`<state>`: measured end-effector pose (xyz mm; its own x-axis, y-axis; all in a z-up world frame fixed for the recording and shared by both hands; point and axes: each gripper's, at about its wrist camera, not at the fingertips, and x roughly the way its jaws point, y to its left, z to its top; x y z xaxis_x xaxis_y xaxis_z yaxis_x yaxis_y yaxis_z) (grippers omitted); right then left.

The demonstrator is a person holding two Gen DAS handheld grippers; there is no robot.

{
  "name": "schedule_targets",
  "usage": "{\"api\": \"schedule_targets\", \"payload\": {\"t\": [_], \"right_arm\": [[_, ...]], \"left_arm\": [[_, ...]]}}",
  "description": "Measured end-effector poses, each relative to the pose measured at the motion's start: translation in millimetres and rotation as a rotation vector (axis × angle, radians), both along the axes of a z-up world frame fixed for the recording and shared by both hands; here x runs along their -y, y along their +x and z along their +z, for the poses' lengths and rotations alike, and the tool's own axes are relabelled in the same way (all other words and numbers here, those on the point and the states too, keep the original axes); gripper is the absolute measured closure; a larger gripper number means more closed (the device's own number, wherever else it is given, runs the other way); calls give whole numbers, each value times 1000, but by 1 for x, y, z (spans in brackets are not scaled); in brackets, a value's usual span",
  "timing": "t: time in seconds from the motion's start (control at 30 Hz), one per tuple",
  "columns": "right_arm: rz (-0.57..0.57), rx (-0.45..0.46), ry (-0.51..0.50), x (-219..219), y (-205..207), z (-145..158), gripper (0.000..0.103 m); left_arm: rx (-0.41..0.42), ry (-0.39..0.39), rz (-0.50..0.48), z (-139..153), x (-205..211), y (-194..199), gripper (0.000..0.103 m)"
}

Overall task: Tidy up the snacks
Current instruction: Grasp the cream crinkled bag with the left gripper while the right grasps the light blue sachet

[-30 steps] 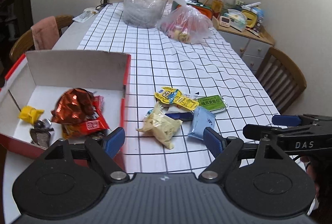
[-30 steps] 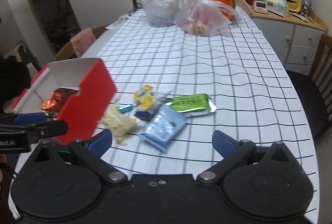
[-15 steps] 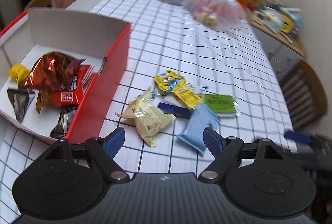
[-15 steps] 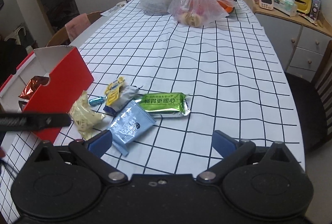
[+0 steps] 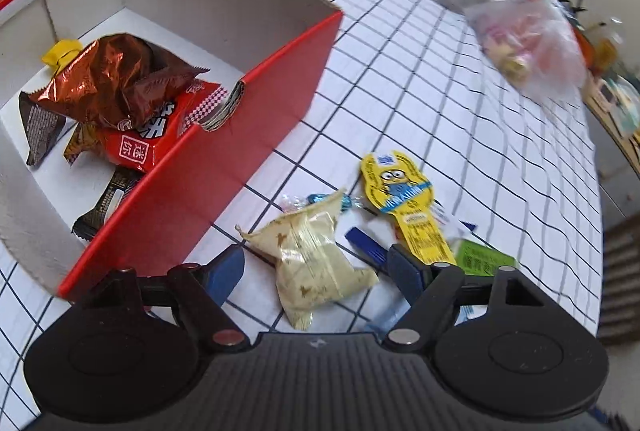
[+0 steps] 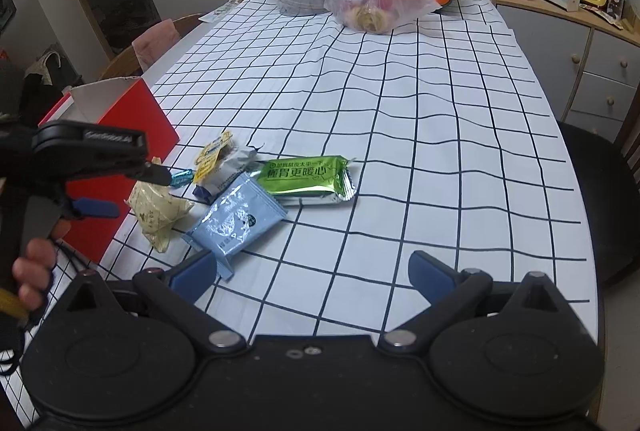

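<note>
1. Jaws of my left gripper (image 5: 316, 267) stand spread, the cream snack packet (image 5: 312, 263) lying between them beside the red box (image 5: 224, 167).
2. My right gripper (image 6: 312, 269) gapes wide; the blue pouch (image 6: 236, 219) lies ahead of its left jaw.

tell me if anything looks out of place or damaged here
Nothing looks damaged. Several snacks lie loose beside the red box rather than in it: a cream packet, a minion packet, a green bar and a blue sachet.
</note>
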<state>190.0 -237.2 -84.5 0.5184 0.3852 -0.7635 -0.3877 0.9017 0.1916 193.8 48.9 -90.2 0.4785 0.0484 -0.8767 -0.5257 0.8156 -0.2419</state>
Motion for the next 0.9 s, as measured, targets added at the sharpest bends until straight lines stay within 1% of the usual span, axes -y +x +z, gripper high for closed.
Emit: {"api": "schedule_targets", "payload": {"t": [0.03, 0.1, 0.2, 0.33, 0.4, 0.47, 0.5, 0.6, 0.7, 0.77, 0.9], "right_arm": [[0, -3, 2, 1, 0, -1, 1], [-1, -9, 5, 1, 0, -3, 1], [1, -12, 7, -2, 0, -3, 1], [1, -15, 16, -10, 3, -3, 1], [1, -14, 19, -17, 5, -2, 1], [2, -13, 20, -26, 8, -2, 1], [1, -12, 20, -30, 9, -2, 2], [-7, -16, 16, -42, 14, -3, 3], [-26, -28, 10, -53, 18, -6, 3], [-41, -36, 1, -60, 22, -10, 4], [-103, -56, -18, -69, 30, -18, 5]], "left_arm": [[-6, 3, 10, -2, 0, 2, 28], [-23, 1, 29, -8, -2, 7, 34], [-52, -23, 55, -17, -8, 11, 42], [-59, -23, 50, -22, -9, 12, 45], [-57, -30, 38, -22, -10, 12, 56], [-59, -35, 26, -23, -10, 11, 63], [-58, -37, 19, -22, -11, 10, 65], [-50, -45, -1, -22, -15, 7, 69], [-48, -59, -27, -22, -19, 3, 70], [-42, -68, -61, -21, -20, -2, 71], [-29, -17, -160, -12, -14, -22, 71]]}}
